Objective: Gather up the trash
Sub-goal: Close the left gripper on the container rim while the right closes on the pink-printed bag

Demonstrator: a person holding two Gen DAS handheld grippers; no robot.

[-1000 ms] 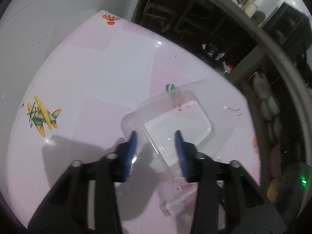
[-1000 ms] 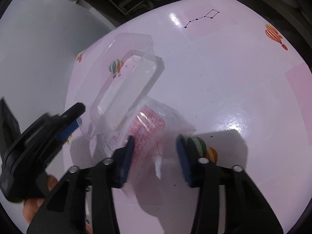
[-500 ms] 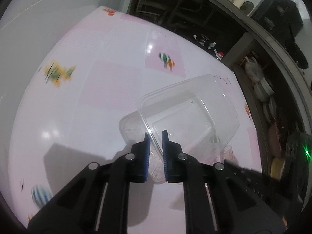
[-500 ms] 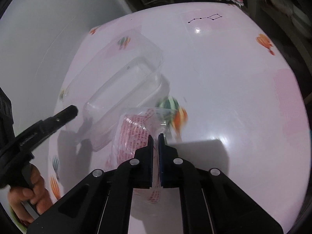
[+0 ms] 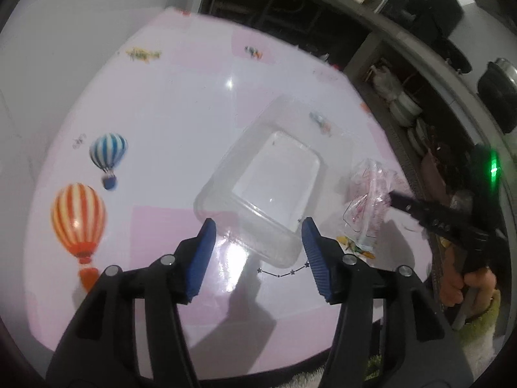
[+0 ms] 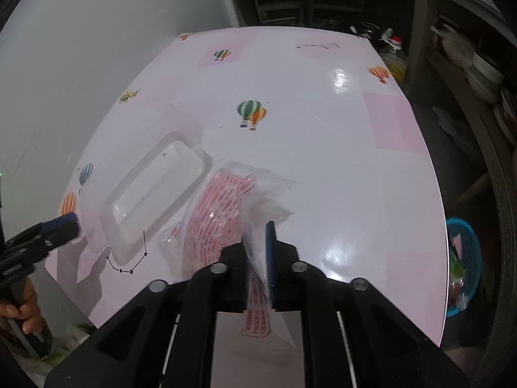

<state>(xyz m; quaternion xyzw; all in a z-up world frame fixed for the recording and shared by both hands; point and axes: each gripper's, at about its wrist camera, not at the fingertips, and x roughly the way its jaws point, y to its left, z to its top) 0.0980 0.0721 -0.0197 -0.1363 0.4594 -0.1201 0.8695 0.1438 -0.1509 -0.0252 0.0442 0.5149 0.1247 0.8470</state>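
Observation:
A clear plastic container (image 5: 274, 177) lies on the pink balloon-print table (image 5: 161, 113). Its near corner sits between the fingers of my left gripper (image 5: 260, 239). Those jaws are opening and the pads stand clear of the container's walls. In the right wrist view the container (image 6: 152, 194) lies to the left. Beside it is a crumpled clear plastic bag (image 6: 223, 213) with red print. My right gripper (image 6: 258, 255) pinches the bag's near end; its jaws are starting to open with the film still between the pads. In the left wrist view the bag (image 5: 371, 194) hangs from the right gripper's tip.
A blue basket (image 6: 463, 252) holding some scraps stands low beyond the table's right edge. Shelves with stacked dishes (image 5: 404, 110) run along the right. A bottle (image 6: 395, 61) stands past the far corner. A white wall borders the left side.
Both grippers shut half a second ago, the left on the container's rim, the right on the bag. Now the left has opened off the container, and both have drawn back towards the near table edge.

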